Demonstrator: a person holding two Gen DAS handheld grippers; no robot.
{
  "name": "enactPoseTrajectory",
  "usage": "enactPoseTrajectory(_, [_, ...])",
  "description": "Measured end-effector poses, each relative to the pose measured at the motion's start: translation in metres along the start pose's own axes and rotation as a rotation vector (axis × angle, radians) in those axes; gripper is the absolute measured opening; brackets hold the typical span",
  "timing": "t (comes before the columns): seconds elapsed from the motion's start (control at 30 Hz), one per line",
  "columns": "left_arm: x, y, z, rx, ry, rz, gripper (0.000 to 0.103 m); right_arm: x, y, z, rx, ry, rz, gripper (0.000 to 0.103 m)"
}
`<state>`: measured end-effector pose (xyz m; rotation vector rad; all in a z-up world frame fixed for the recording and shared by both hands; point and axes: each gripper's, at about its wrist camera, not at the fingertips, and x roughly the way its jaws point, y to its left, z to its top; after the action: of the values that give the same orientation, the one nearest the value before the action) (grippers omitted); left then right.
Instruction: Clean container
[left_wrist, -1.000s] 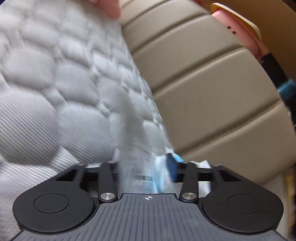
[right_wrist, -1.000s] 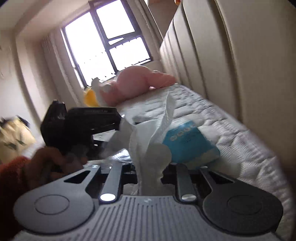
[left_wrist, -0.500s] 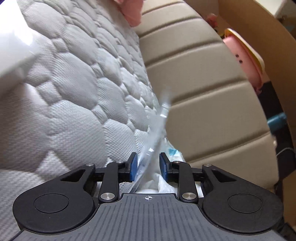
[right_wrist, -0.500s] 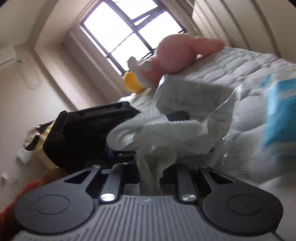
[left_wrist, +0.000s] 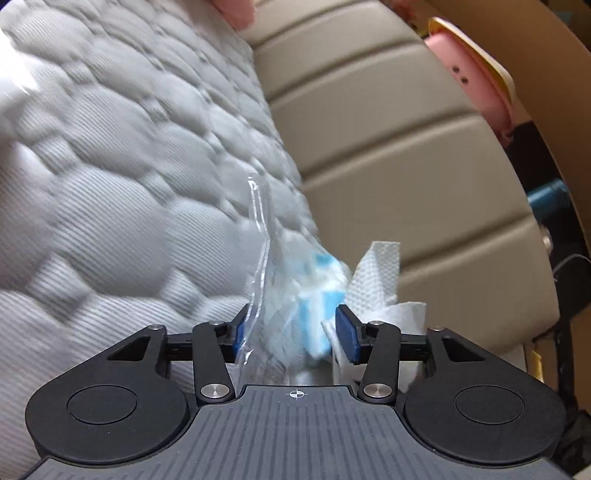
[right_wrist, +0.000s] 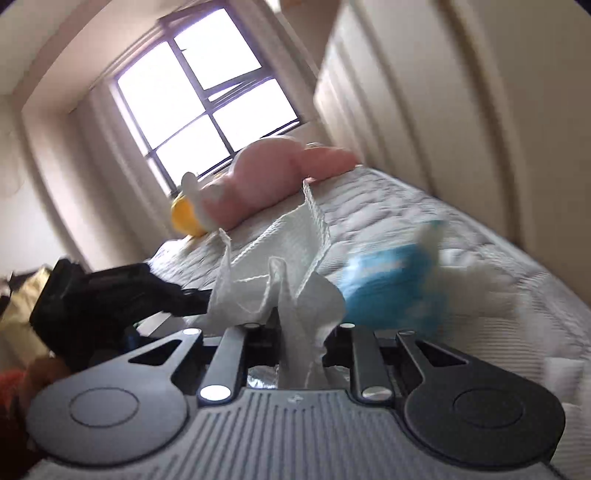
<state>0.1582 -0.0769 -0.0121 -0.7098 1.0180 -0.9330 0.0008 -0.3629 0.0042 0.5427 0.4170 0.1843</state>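
Clear plastic container (left_wrist: 258, 280), thin-walled, seen edge-on and blurred, standing upright over the bed; crumpled white paper towel (right_wrist: 291, 266) close beside it.

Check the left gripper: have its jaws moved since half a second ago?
Yes. The left gripper has opened: its blue pads, then close around the clear plastic bag, now stand wide apart against its own black body, the bag loose beside one pad.

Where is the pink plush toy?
In the right wrist view, the pink plush toy lies on the mattress below the window, beside something yellow.
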Motion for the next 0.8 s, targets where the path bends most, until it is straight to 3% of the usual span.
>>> enactPoseTrajectory(0.07, [0.01,-0.015,-0.006,0.033,0.015,-0.027,0.059,-0.013,-0.004,-0.005,-0.021,0.018,-0.042,0.021])
enactPoseTrajectory(0.17, [0.018,-0.035,-0.01,0.079,0.03,-0.047,0.075,-0.024,0.005,-0.023,-0.134,0.073,-0.13,0.021])
enactPoseTrajectory(0.23, [0.021,-0.038,-0.011,0.075,0.037,-0.022,0.078,-0.029,0.02,-0.037,-0.25,0.09,-0.236,0.021])
enactPoseTrajectory(0.3, [0.021,-0.029,-0.012,0.039,0.037,-0.01,0.078,-0.024,0.031,-0.045,-0.294,0.083,-0.262,0.023])
enactPoseTrajectory(0.4, [0.014,-0.013,-0.009,-0.027,0.016,-0.021,0.077,-0.005,0.045,-0.046,-0.26,0.112,-0.17,0.019])
enactPoseTrajectory(0.67, [-0.057,-0.013,0.035,-0.019,-0.127,-0.004,0.076,0.069,0.088,-0.042,-0.159,0.171,0.141,0.02])
enactPoseTrajectory(0.8, [-0.062,-0.035,0.041,0.06,-0.126,0.0,0.081,0.075,0.11,-0.032,-0.219,0.147,0.135,0.019])
